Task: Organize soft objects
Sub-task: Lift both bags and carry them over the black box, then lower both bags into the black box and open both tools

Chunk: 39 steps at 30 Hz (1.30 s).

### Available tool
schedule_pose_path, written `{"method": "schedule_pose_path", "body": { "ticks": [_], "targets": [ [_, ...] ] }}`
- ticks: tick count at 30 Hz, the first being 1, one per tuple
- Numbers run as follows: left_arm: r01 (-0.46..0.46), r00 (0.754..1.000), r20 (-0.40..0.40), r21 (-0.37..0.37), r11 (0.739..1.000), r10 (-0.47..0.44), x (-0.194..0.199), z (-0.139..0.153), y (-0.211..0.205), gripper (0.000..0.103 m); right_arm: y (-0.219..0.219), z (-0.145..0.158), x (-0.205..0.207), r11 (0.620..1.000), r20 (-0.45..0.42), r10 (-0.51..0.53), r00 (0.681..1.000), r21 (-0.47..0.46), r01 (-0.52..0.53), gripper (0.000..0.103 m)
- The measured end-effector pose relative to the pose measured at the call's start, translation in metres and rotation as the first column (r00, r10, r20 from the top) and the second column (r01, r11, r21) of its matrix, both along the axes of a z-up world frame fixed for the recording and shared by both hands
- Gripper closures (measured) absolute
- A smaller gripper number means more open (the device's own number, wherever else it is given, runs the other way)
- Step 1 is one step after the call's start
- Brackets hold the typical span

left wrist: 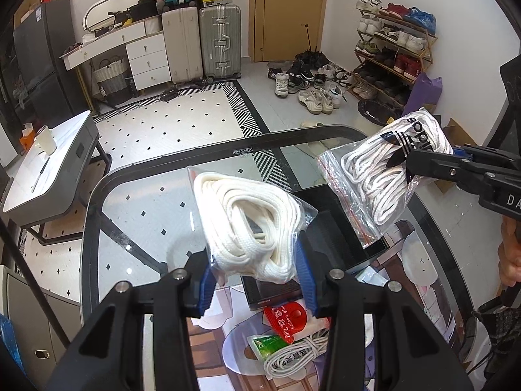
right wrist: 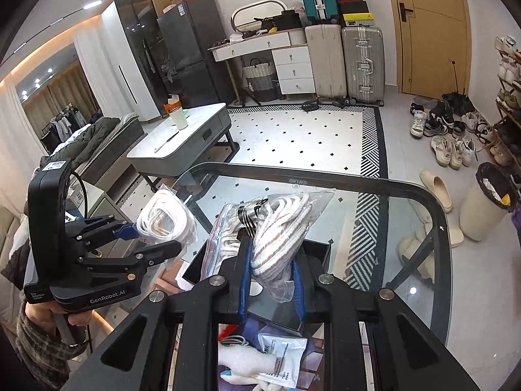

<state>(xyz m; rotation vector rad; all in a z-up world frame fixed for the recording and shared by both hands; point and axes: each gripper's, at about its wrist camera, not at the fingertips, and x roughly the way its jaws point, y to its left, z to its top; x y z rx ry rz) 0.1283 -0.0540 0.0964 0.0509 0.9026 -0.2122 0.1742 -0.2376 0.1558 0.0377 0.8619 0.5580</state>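
Observation:
My left gripper is shut on a clear bag of cream-white laces, held up above the glass table. The same bag of cream-white laces and left gripper show at the left of the right wrist view. My right gripper is shut on a zip bag of white laces with black logo print; that logo bag hangs at the right of the left wrist view, with the right gripper clamped on it. An open black box sits on the table below both bags.
Near me on the table lie a red packet, a green packet, a coiled white cord and a white sachet. Beyond the table are a low grey side table, suitcases, a shoe rack and a bin.

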Motion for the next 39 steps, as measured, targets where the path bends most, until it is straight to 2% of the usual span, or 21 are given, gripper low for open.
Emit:
{"method": "schedule_pose_path", "body": {
  "ticks": [17, 39],
  "targets": [
    [0.034, 0.997, -0.070, -0.004, 0.999, -0.034, 0.035, -0.035, -0.015, 0.061, 0.018, -0.044, 0.034, 0.999, -0.089, 0.011, 0.996, -0.042, -0.014, 0.082],
    [0.096, 0.977, -0.193, 0.022, 0.995, -0.090, 0.044, -0.084, -0.043, 0.062, 0.051, -0.117, 0.052, 0.987, -0.208, 0.053, 0.977, -0.138, -0.082, 0.083]
  ]
}}
